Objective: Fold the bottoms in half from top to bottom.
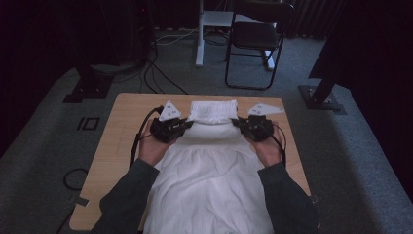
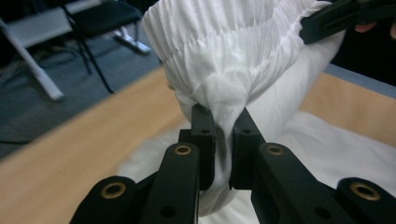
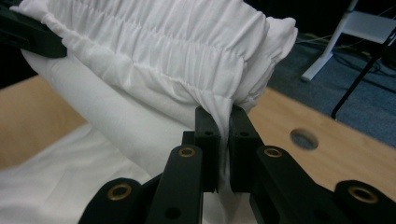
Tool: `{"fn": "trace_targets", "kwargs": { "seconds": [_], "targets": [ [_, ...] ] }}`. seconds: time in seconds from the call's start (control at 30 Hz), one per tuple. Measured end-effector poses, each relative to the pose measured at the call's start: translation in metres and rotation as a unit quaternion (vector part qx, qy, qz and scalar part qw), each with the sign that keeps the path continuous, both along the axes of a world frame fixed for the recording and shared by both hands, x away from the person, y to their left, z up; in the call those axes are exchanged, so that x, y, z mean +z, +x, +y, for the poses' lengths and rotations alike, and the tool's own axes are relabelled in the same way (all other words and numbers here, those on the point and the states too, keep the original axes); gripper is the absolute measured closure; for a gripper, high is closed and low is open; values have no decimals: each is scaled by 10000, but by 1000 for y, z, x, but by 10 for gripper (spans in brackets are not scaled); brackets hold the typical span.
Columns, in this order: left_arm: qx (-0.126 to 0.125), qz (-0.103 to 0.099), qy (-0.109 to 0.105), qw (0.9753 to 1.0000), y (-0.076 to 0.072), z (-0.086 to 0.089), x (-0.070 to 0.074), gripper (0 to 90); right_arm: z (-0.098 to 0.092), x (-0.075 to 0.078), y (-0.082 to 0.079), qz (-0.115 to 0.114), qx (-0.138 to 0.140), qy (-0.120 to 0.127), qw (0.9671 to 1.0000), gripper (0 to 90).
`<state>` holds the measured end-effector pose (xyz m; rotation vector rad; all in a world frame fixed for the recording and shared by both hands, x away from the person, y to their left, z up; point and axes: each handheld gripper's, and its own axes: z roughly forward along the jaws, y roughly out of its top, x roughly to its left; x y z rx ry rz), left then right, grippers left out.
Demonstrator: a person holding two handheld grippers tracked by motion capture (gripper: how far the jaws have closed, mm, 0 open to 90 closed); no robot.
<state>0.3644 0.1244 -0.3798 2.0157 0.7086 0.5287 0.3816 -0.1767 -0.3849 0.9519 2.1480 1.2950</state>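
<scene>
A white garment (image 1: 209, 170) with a gathered elastic waistband (image 1: 213, 111) lies spread down the wooden table (image 1: 122, 131). My left gripper (image 1: 186, 124) is shut on the left corner of the waistband (image 2: 224, 60), cloth pinched between its jaws (image 2: 225, 122). My right gripper (image 1: 237, 123) is shut on the right corner, fabric squeezed between its jaws (image 3: 223, 122) below the ruched band (image 3: 168, 51). Both hold the waistband end lifted off the table at its far side. The other gripper's black jaw (image 2: 341, 18) shows at the top right of the left gripper view.
A black chair (image 1: 255, 39) and a white stand leg (image 1: 199, 44) are on the grey carpet beyond the table. Cables (image 1: 156, 78) trail on the floor at the left. The table has a round hole (image 3: 303, 138) near its right far corner.
</scene>
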Motion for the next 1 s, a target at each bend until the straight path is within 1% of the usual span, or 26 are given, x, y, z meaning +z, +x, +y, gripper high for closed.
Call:
{"fn": "trace_targets", "kwargs": {
  "seconds": [0.03, 0.07, 0.1, 0.13, 0.17, 0.2, 0.23, 0.27, 0.3, 0.33, 0.37, 0.4, 0.43, 0.47, 0.5, 0.57, 0.63, 0.73, 0.77, 0.8, 0.83, 0.87, 0.9, 0.93, 0.97, 1.0],
  "targets": [
    [-72, 246, -104, 9996, -12, 2, -15, 836, -1, -12, -13, 104, 118, -43, 9999, 851],
    [-72, 246, -104, 9996, -12, 2, -15, 836, -1, -12, -13, 104, 118, -43, 9999, 851],
    [-182, 499, -83, 9986, -24, 1, -36, 835, -1, -28, -25, 213, 149, -176, 9995, 851],
    [-182, 499, -83, 9986, -24, 1, -36, 834, -1, -28, -25, 213, 149, -176, 9995, 851],
    [-217, 704, 0, 9973, -35, 0, -58, 834, 0, -47, -37, 317, 160, -348, 9988, 851],
    [-217, 704, 0, 9973, -35, 0, -58, 834, 0, -47, -37, 317, 160, -348, 9988, 851],
    [-253, 1022, 64, 9944, -42, -2, -82, 833, 0, -69, -47, 502, 207, -474, 9974, 851],
    [-253, 1022, 64, 9944, -42, -2, -82, 833, 0, -69, -47, 502, 207, -474, 9974, 851],
    [-308, 1361, 232, 9899, -47, -4, -107, 832, 0, -93, -56, 807, 258, -576, 9947, 851],
    [-308, 1361, 232, 9899, -47, -4, -107, 831, 0, -93, -56, 807, 258, -576, 9947, 851],
    [-336, 1521, 337, 9872, -49, -6, -120, 831, 0, -117, -61, 1103, 285, -676, 9912, 851],
    [-340, 1683, 366, 9845, -50, -8, -132, 831, 0, -117, -61, 1103, 285, -676, 9912, 851],
    [-391, 1897, 494, 9798, -51, -12, -150, 831, -1, -140, -62, 1405, 275, -729, 9870, 850],
    [-391, 1897, 494, 9798, -51, -12, -150, 831, -1, -140, -62, 1405, 275, -729, 9870, 850],
    [-393, 1837, 606, 9803, -52, -14, -158, 831, -1, -158, -60, 1654, 277, -804, 9825, 848],
    [-401, 1847, 622, 9800, -49, -14, -158, 831, -1, -164, -60, 1710, 253, -716, 9823, 847],
    [-419, 1827, 696, 9798, -44, -13, -159, 830, 0, -163, -59, 1712, 244, -788, 9818, 845],
    [-399, 1829, 694, 9799, -38, -12, -159, 827, 4, -162, -60, 1700, 204, -851, 9816, 840],
    [-424, 1710, 876, 9804, -32, -11, -158, 824, 7, -162, -60, 1669, 184, -887, 9818, 836],
    [-424, 1710, 876, 9804, -32, -11, -158, 821, 7, -162, -60, 1669, 184, -887, 9818, 836],
    [-412, 1631, 1030, 9804, -26, -11, -156, 819, 10, -162, -59, 1684, 166, -861, 9818, 832],
    [-412, 1631, 1030, 9804, -26, -11, -156, 818, 10, -162, -59, 1684, 166, -861, 9818, 832],
    [-434, 1568, 1198, 9794, -15, -10, -154, 816, 13, -163, -57, 1688, 164, -840, 9819, 828],
    [-434, 1568, 1198, 9794, -15, -10, -154, 815, 13, -163, -57, 1688, 164, -840, 9819, 828],
    [-448, 1524, 1318, 9785, -7, -9, -152, 815, 16, -163, -55, 1678, 159, -857, 9820, 826],
    [-458, 1505, 1358, 9782, -4, -8, -152, 814, 19, -163, -49, 1652, 155, -836, 9826, 825]
  ]
}}
